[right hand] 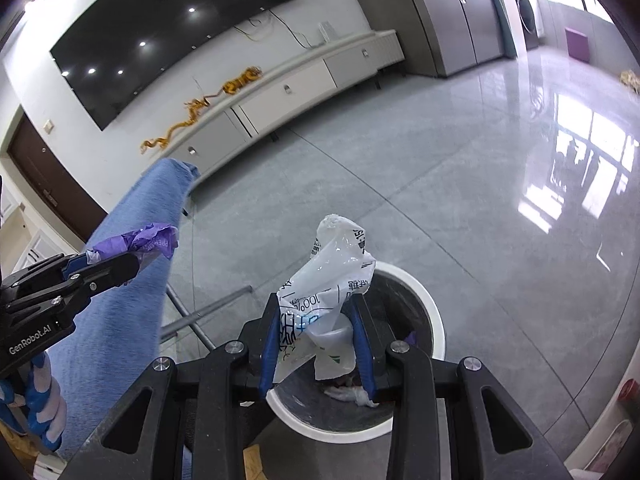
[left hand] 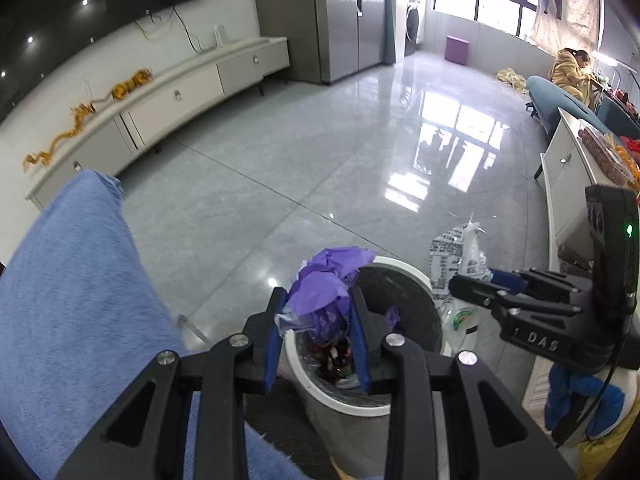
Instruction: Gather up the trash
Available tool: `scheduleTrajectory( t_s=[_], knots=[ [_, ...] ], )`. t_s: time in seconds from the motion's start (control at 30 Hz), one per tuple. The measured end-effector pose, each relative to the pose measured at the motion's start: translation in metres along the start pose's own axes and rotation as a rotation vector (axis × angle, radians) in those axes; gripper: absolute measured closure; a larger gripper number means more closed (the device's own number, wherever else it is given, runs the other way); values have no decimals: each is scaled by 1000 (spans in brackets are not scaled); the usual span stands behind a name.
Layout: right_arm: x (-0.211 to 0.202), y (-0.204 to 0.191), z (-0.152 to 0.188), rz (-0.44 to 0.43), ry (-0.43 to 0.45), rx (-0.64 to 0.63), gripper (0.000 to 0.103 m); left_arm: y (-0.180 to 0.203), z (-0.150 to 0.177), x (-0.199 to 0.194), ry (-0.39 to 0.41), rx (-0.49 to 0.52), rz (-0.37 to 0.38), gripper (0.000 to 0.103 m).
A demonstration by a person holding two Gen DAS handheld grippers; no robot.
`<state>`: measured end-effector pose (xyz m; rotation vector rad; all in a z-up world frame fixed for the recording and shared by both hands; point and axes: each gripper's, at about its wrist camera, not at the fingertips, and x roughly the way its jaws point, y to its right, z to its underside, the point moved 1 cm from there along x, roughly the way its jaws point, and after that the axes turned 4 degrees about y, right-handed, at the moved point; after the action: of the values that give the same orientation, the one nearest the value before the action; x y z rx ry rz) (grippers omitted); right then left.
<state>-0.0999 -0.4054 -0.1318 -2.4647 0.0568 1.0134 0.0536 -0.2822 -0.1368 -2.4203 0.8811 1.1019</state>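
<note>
Glossy grey floor (left hand: 320, 168) lies beyond my tongs. My left gripper (left hand: 318, 340) pinches purple wrapper (left hand: 320, 288) above the bin (left hand: 404, 268); my right gripper (right hand: 316, 344) clamps a white plastic bag (right hand: 332, 276), whose print only its own camera shows.

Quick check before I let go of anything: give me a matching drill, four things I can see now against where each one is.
Things:
1. purple wrapper
2. white plastic bag
3. trash bin
4. blue cloth

Places:
A. on the floor, below both tongs
B. draped to the left of the bin
C. pinched in the left tongs
D. pinched in the right tongs

Pairs: 1-C, 2-D, 3-A, 4-B
</note>
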Motion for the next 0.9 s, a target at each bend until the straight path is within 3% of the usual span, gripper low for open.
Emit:
scheduleTrajectory(
  t_s=[0.43, 0.5, 0.57, 0.9],
  knots=[
    [26, 20, 13, 40, -84, 31, 68, -6, -7, 38, -73, -111, 106, 72],
    [28, 20, 13, 49, -90, 32, 65, -10, -6, 39, -78, -138, 122, 62],
    [27, 21, 14, 57, -91, 35, 55, -14, -6, 37, -74, -151, 128, 56],
    [16, 12, 13, 70, -75, 28, 51, -19, -4, 14, -41, -160, 108, 52]
  ],
)
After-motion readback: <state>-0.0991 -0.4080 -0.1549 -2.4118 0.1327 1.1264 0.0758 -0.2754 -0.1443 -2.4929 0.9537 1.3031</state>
